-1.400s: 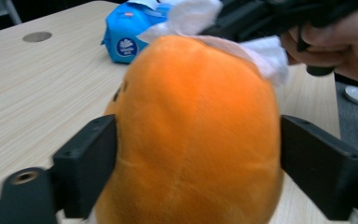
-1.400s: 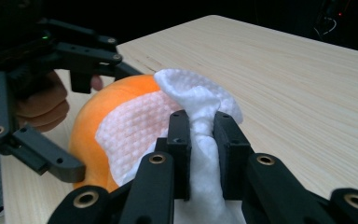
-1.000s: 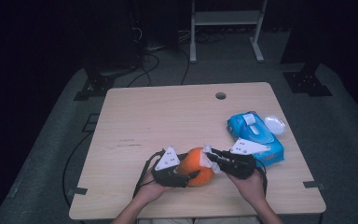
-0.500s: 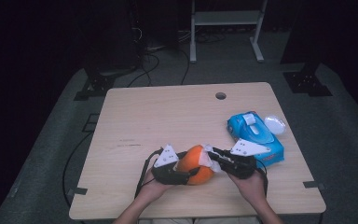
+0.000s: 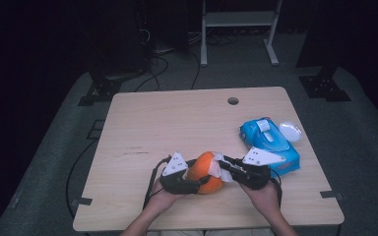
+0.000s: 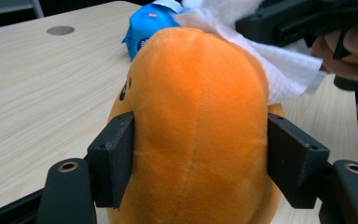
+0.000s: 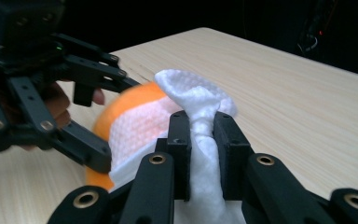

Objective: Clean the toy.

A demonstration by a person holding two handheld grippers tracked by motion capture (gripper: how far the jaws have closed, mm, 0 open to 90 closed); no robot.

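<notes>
An orange plush toy [image 5: 204, 169] lies on the wooden table [image 5: 177, 123] near its front edge. My left gripper [image 5: 207, 179] is shut on it from the left, and its pads [image 6: 114, 158] press into both sides of the toy [image 6: 196, 121]. My right gripper [image 5: 225, 165] comes in from the right, shut on a bunched white wipe [image 7: 200, 100]. The wipe [image 6: 279, 70] drapes over the toy's top and far side. In the right gripper view the toy [image 7: 135, 100] shows behind the wipe, between the left gripper's fingers [image 7: 91, 156].
A blue pack of wipes [image 5: 270, 142] lies just right of my right hand, with a small clear round lid [image 5: 290, 130] beside it. A cable hole [image 5: 233, 101] sits near the table's far edge. A white frame [image 5: 236, 19] and cables stand on the floor beyond.
</notes>
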